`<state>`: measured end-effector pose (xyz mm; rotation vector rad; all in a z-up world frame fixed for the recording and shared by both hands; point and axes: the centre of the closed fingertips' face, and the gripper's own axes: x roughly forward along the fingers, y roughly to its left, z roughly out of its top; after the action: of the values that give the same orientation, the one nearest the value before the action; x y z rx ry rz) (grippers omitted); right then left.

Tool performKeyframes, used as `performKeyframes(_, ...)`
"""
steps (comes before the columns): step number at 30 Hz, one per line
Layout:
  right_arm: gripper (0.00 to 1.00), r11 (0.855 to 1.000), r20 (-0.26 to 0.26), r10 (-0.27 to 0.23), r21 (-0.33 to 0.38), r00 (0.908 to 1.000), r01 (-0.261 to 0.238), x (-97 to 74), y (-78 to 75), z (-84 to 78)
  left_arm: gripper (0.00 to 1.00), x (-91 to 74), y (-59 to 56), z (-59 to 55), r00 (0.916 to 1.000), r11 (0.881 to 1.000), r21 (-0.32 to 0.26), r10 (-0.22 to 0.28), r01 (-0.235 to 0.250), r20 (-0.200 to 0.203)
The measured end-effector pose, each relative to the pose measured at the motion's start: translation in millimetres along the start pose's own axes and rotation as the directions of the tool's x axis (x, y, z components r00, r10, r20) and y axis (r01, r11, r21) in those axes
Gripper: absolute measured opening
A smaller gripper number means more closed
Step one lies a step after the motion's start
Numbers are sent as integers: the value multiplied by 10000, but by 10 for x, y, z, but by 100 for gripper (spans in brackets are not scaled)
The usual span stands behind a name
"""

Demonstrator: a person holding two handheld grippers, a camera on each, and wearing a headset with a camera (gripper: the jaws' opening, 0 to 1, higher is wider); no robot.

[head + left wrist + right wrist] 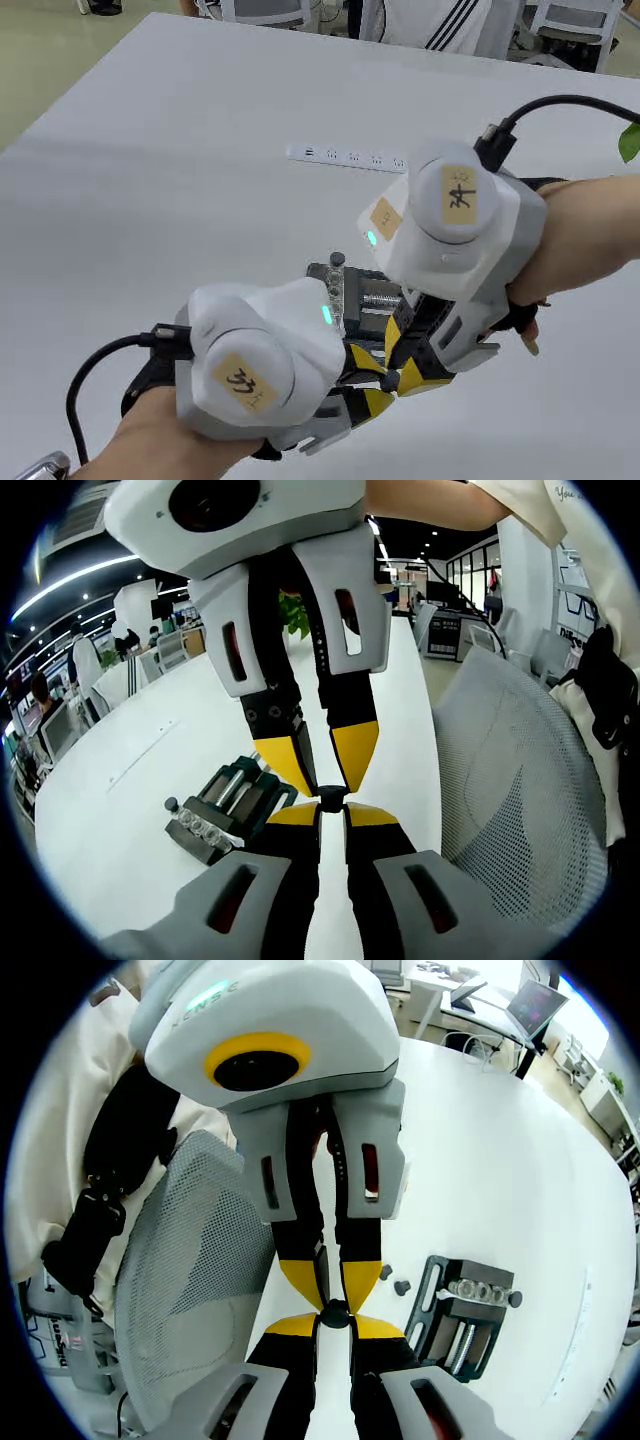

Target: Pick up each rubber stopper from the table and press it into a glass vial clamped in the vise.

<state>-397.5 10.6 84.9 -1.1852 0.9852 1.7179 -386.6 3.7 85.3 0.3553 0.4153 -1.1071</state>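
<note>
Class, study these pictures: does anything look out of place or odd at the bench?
Yes: the left claw and right claw meet tip to tip on one rubber stopper, beside the vise rather than over a vial. Which claw grips it, I cannot tell.

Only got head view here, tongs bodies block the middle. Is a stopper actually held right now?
Observer: Yes. In the left gripper view a dark rubber stopper sits pinched where the left tongs and the right tongs meet tip to tip. Both pairs are closed on it, and I can't tell which one bears it.
Operator: Any more waiting on the table?
Observer: Two. The right gripper view shows two loose stoppers, one and another, lying close together on the white table just beside the vise.
</note>
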Motion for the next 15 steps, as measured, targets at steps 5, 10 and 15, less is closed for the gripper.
performKeyframes(5, 6, 10000, -20, -9, 38, 10000, 9, 6, 4, -11, 6, 5, -1, 6, 10000, 10000, -12, -14, 14, 18)
performKeyframes(10, 6, 10000, 11, 34, 41, 10000, -34, 13, 15, -7, 6, 14, -9, 17, 10000, 9999, -125, -40, 40, 74)
performKeyframes(15, 7, 10000, 112, 36, 40, 9999, -36, 26, 22, -5, 5, 16, -23, 12, 10000, 9998, -204, -35, 36, 51)
